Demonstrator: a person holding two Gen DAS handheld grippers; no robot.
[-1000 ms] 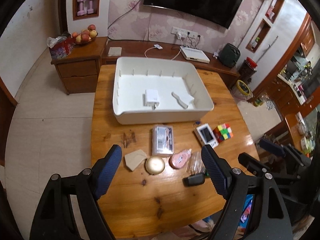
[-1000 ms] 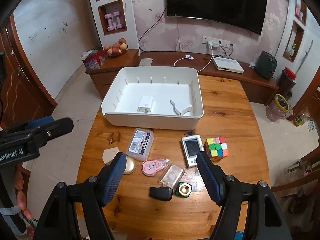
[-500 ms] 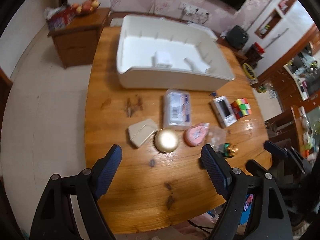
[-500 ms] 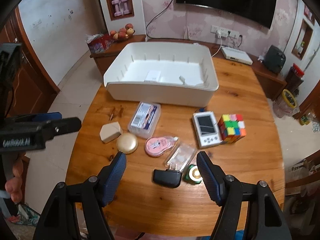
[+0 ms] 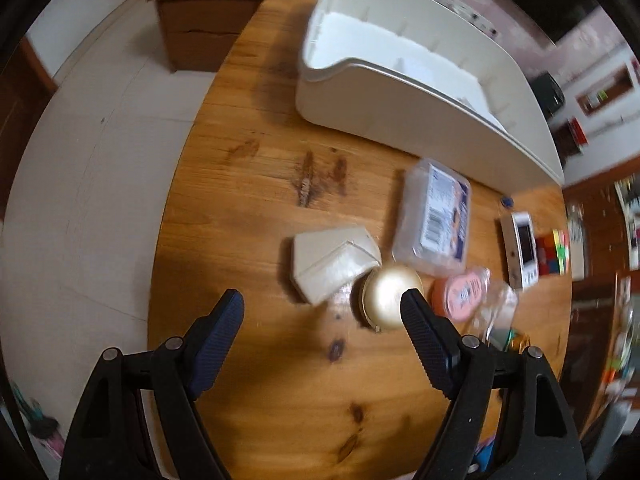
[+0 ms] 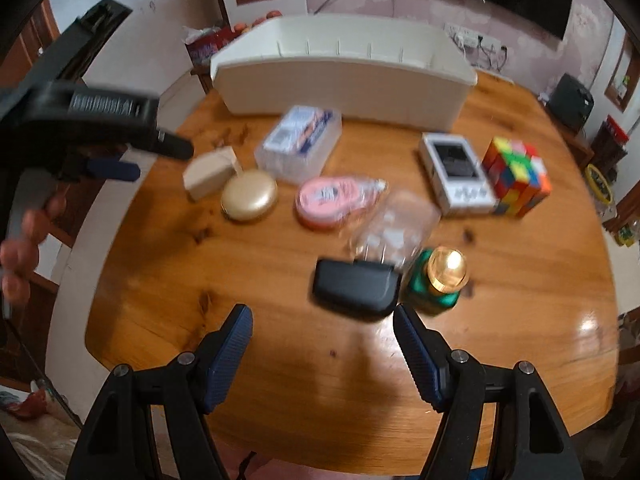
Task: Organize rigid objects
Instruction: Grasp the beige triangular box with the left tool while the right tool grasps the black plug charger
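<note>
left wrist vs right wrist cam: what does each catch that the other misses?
Left wrist only: the inside floor of the white bin, seen from above.

Right wrist only: the black case, the green gold-capped bottle, and the left claw from outside, its jaws closing on nothing.

Both: the gold compact, beige block, pink dispenser, clear labelled box, white handheld and colour cube.

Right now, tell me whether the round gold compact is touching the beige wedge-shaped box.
Cannot tell. In the left wrist view the beige wedge-shaped box meets the round gold compact with no visible gap, but blur hides contact.
</note>
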